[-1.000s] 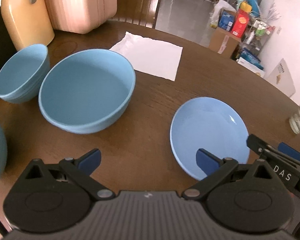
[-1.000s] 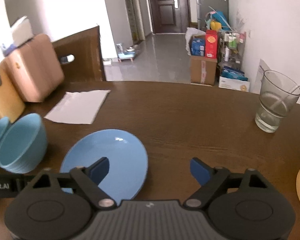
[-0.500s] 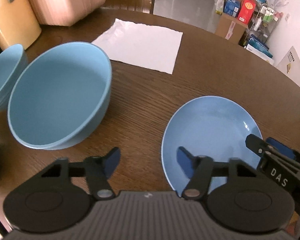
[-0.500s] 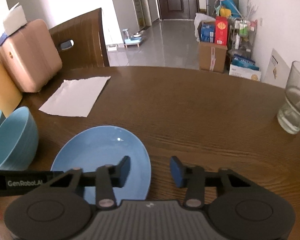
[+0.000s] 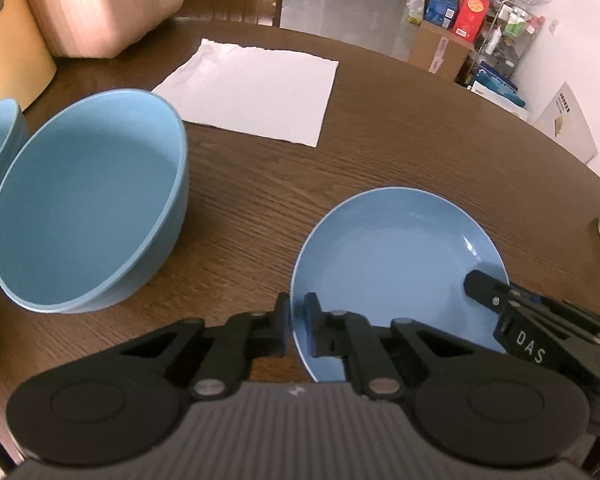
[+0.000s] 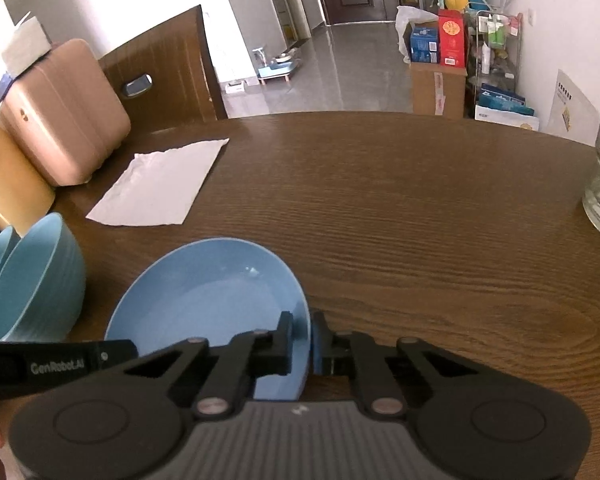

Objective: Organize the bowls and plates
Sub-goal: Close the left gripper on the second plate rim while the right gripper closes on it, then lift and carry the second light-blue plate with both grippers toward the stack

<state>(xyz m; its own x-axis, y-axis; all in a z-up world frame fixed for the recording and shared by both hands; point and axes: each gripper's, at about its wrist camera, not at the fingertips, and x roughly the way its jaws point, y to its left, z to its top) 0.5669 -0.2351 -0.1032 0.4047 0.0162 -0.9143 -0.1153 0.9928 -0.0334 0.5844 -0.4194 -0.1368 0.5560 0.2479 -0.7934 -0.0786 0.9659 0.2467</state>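
Now the blue plate (image 5: 396, 264) lies flat on the brown surface (image 5: 380, 152). Both tools have just closed: the left tool (image 5: 296, 322) pinches its left edge, the right tool (image 6: 302, 340) its right edge. Left of it sit a big blue bowl (image 5: 88, 208) and white paper (image 5: 256, 88).

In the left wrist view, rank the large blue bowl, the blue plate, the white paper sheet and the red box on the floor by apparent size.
1. large blue bowl and blue plate: look about alike, so no ranking between them.
2. white paper sheet: looks somewhat smaller, but it lies farther away, so that is unsure.
3. red box: smallest, though far off.
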